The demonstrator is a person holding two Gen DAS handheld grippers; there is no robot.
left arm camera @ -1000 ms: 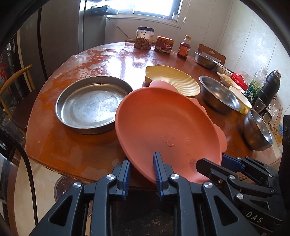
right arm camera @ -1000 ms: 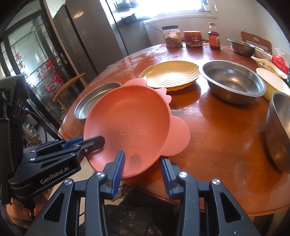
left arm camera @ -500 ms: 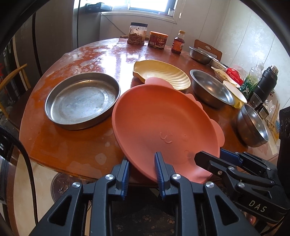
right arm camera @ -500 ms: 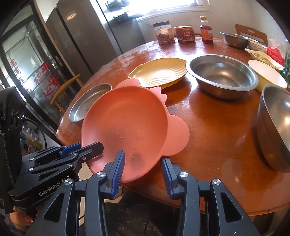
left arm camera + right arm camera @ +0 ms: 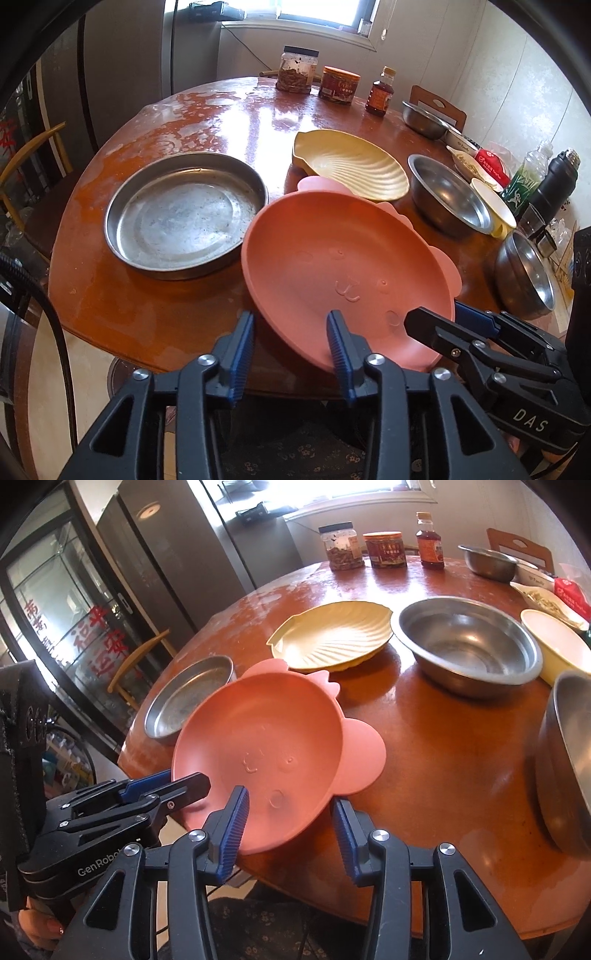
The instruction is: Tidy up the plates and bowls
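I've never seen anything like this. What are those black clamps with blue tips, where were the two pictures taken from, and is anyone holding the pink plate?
There is no robot here. A person holds a two-finger gripper in each hand, and each one carries a wide-angle camera looking along its fingers. One picture is from the left gripper, the other from the right gripper, and each also shows the other gripper at its side. On the round table are a steel pan, a yellow shell dish, steel bowls and jars. Both grippers straddle the near rim of the pink plate, which overhangs the table edge. Their jaws have just been opening and do not pinch the rim, so the plate seems to rest on the table, not held.
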